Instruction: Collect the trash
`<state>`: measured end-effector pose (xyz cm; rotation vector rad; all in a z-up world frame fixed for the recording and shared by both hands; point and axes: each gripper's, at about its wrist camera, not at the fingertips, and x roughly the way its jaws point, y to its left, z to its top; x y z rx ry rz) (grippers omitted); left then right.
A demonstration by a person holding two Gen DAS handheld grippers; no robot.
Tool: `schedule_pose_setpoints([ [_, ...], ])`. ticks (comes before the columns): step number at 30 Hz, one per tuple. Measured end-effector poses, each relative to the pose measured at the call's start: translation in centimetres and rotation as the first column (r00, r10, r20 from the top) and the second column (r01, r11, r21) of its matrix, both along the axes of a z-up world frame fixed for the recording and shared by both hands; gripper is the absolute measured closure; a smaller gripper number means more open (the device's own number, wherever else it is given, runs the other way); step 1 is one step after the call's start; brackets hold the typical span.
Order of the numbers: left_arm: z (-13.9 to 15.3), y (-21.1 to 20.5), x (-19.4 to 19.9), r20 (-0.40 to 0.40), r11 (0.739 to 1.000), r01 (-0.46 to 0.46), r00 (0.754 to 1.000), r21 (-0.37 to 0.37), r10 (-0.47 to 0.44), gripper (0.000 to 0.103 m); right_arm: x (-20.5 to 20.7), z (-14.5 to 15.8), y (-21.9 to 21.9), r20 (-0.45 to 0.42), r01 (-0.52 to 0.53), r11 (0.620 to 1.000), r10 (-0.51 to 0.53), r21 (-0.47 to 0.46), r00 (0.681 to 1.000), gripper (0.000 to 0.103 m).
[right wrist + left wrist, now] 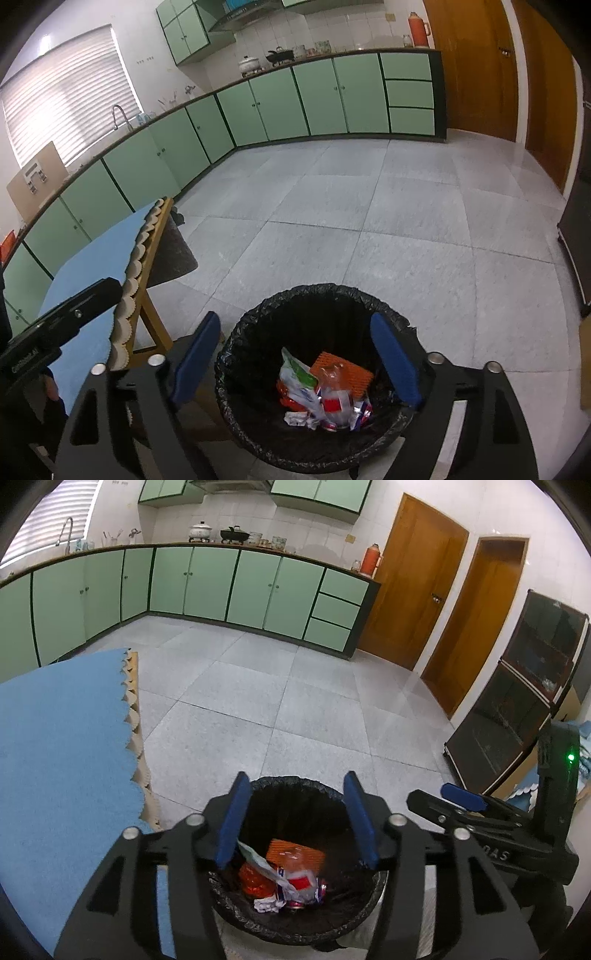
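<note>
A black-lined trash bin [295, 794] stands on the floor below both grippers; it also shows in the right wrist view [317, 299]. Inside lies a pile of trash [284, 875]: an orange pack, crumpled wrappers and a clear bag, seen too in the right wrist view [325, 391]. My left gripper [295, 819] is open and empty above the bin. My right gripper [295, 354] is open and empty above the bin too; it shows from the side in the left wrist view [465, 797].
A wooden table with a blue scalloped mat [62, 746] stands left of the bin, also in the right wrist view [99, 258]. Green kitchen cabinets [207, 583] line the far walls. A dark glass cabinet [517, 694] and wooden doors [417, 579] are at the right.
</note>
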<state>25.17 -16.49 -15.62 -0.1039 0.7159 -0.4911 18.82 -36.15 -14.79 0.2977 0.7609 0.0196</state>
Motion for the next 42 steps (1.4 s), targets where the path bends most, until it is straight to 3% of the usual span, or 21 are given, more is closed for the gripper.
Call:
schedule_pose_setpoints([
  [5, 1.5, 1.0, -0.6, 0.028, 1.0, -0.023, 0.999, 0.0, 0.023, 0.037, -0.7, 1.6, 0.7, 0.023, -0.004, 1.0, 0.005, -0.017, 1.0, 0.007],
  [16, 5.1, 3.9, -4.0, 0.095, 0.994, -0.092, 0.992, 0.059, 0.086, 0.018, -3.2, 5.5, 2.1, 0.044, -0.057, 0.998, 0.056, 0.021, 0.997, 0.006],
  [34, 10.4, 8.1, -11.5, 0.16, 0.98, -0.179, 0.973, 0.082, 0.165, 0.015, -9.2, 12.5, 6.9, 0.136, -0.152, 0.988, 0.153, -0.019, 0.979, 0.006],
  [42, 12.2, 9.6, -14.6, 0.202, 0.974, -0.212, 0.96, 0.078, 0.193, 0.015, -11.5, 14.0, 9.0, 0.17, -0.192, 0.98, 0.197, -0.049, 0.966, 0.006],
])
